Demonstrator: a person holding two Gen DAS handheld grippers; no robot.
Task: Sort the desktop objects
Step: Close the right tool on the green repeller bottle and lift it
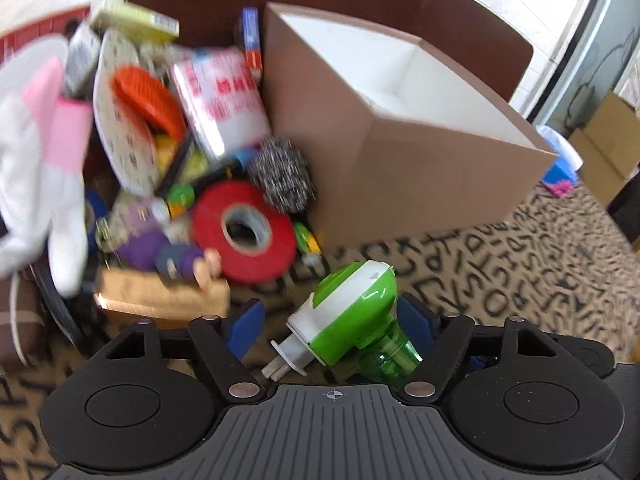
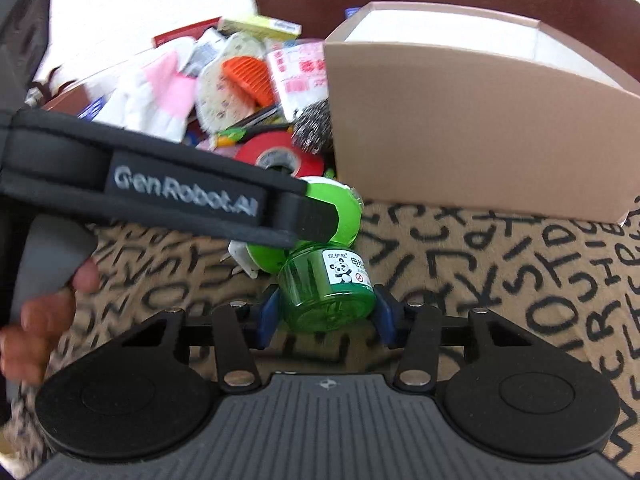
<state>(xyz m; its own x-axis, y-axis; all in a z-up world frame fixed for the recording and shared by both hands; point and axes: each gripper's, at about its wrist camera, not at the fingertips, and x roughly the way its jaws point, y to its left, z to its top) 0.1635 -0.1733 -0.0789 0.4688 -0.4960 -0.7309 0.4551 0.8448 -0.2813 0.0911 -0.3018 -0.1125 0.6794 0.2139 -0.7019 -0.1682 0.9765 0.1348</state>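
We've got both grippers on the same thing here. The right gripper (image 2: 326,316) angles down at the table, its blue pads sitting narrow against either side of the clear green bottle (image 2: 328,292) of a plug-in mosquito repeller (image 1: 352,312). The left gripper (image 1: 332,320) comes in from the left and tilts down too, jaws fairly wide around the repeller's green-and-white head (image 2: 320,204); its right pad looks to be touching the head, but the left pad stands apart, so we wouldn't call that a grip. In the right wrist view we see fingers (image 2: 32,320) wrapped round the left gripper's grey handle.

The repeller lies near us on the letter-print tablecloth (image 1: 520,280), plug prongs pointing left.

Just beyond it sits a roll of red tape (image 1: 244,232), with a steel scourer (image 1: 284,180) right behind that. Further left is a messy pile: a white-and-pink glove (image 1: 48,140), an orange ridged thing (image 1: 148,100), packets and small boxes, all pretty blurry. On the far right stands an open cardboard box (image 1: 400,168) with a white inside, close to the tape and scourer.
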